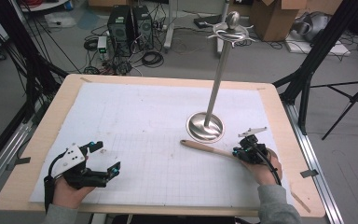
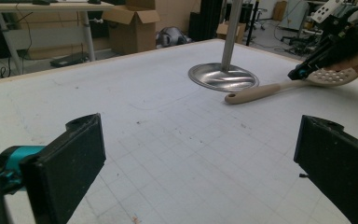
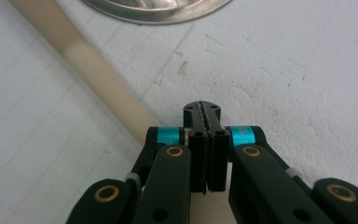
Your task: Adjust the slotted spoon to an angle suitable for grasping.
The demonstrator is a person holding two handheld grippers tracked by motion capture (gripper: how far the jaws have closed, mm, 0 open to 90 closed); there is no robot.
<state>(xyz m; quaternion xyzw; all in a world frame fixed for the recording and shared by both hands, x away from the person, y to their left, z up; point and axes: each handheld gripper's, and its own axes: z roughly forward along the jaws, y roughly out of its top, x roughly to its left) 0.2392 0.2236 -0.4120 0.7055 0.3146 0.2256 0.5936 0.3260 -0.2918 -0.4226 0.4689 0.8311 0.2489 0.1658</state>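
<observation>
So far only the pick-up is happening: the right gripper, jaws clamped on the slotted spatula, is holding it low beside the hanging stand, while the left gripper is waiting wide open.

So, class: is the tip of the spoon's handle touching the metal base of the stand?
Apart. The left gripper view shows a strip of white mat between the spoon handle's tip and the stand base.
</observation>
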